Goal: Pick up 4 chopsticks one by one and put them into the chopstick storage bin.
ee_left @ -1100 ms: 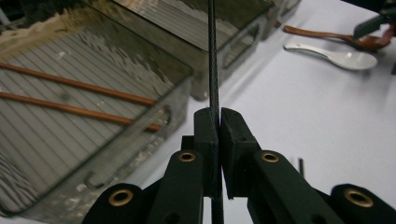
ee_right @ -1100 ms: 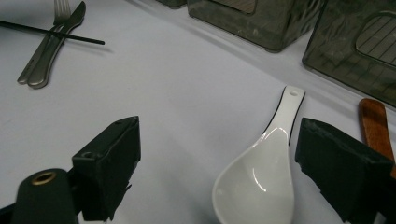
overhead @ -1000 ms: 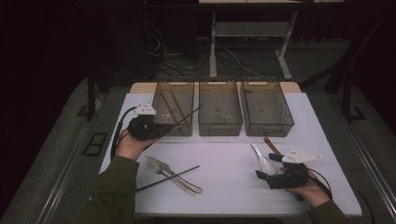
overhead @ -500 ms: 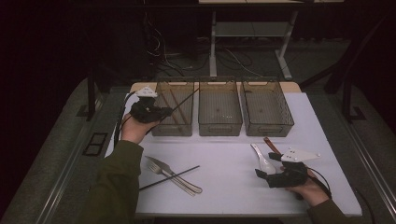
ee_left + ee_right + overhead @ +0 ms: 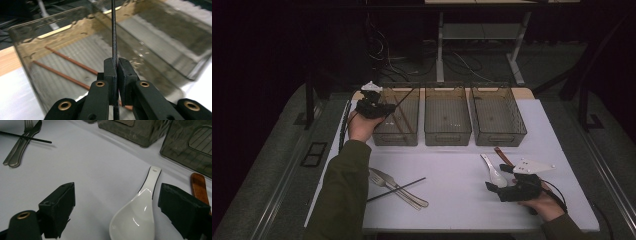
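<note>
Over the left bin, the left tool grips a black chopstick; the right tool rests open around a white spoon.

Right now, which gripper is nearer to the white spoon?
Right. The right gripper has its open jaws on either side of the white spoon. The left gripper is far off at the left bin, shut on a black chopstick.
</note>
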Demonstrator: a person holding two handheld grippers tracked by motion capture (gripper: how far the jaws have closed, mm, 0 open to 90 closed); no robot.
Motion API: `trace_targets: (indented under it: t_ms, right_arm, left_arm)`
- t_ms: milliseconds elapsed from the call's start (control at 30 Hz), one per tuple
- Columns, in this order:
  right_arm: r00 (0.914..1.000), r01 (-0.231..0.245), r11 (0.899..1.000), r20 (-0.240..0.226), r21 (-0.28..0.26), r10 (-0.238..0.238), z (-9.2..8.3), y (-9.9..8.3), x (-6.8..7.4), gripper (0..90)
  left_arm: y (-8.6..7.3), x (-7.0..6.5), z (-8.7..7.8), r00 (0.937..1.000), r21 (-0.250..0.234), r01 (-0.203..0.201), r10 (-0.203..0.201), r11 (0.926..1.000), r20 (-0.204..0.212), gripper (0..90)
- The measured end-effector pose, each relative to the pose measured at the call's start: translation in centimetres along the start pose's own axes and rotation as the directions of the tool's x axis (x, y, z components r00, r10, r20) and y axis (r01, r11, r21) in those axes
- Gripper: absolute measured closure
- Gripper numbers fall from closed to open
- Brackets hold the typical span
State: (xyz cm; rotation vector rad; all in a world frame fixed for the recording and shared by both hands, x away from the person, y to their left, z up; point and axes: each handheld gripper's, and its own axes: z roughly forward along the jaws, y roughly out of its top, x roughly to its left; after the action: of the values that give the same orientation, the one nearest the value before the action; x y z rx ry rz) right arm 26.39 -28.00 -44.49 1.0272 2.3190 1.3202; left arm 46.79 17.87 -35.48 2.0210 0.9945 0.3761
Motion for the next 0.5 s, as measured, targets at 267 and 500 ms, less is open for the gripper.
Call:
trace_targets:
  t_ms: [267, 500]
  right_arm:
    - [1.0000, -0.003, 1.000, -0.005, 0.000, 0.003, -0.1, 0.0, 0.0, 14.1]
    - [0.9999, -0.009, 1.000, -0.006, -0.003, 0.009, -0.2, -0.1, 0.0, 14.1]
  left_arm:
    - [0.4, 1.0, 2.2, 0.9968, 0.024, 0.059, -0.058, 0.9979, -0.055, 84.5]
    - [0.0, 1.7, 3.6, 0.9903, 0.061, 0.115, -0.109, 0.9915, -0.086, 84.5]
